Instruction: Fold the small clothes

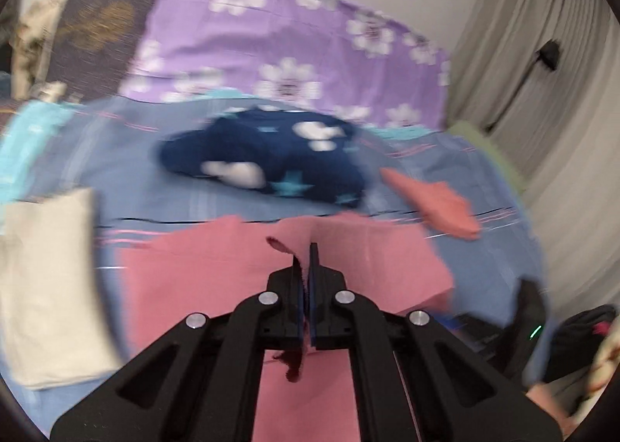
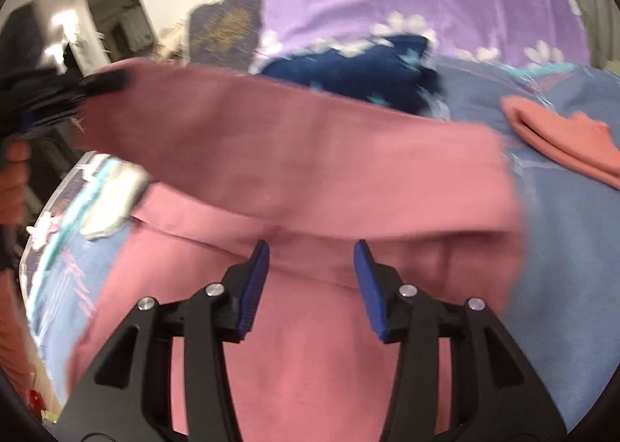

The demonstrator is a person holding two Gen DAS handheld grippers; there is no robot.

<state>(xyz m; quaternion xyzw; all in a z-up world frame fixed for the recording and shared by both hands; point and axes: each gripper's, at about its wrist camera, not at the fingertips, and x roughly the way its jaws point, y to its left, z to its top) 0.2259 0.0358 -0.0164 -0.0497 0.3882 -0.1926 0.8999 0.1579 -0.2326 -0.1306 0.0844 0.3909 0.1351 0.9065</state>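
Fold underway: left gripper [image 1: 306, 267] jaws pinched pink garment [image 2: 310, 155] edge, lifting it over bed [image 2: 562, 248]; right gripper [image 2: 312, 279] jaws spread, empty. Navy star garment [image 1: 271, 155], orange piece [image 1: 434, 202] unfolded.

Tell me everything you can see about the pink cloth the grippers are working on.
The pink cloth is a plain, dusty-pink woven-looking piece lying on the blue striped bedsheet. The left gripper is shut on one edge and holds it raised, so a broad flap hangs above the flat lower layer. The right gripper is open above that lower layer, its jaws apart; contact is unclear. Motion blur hides finer detail.
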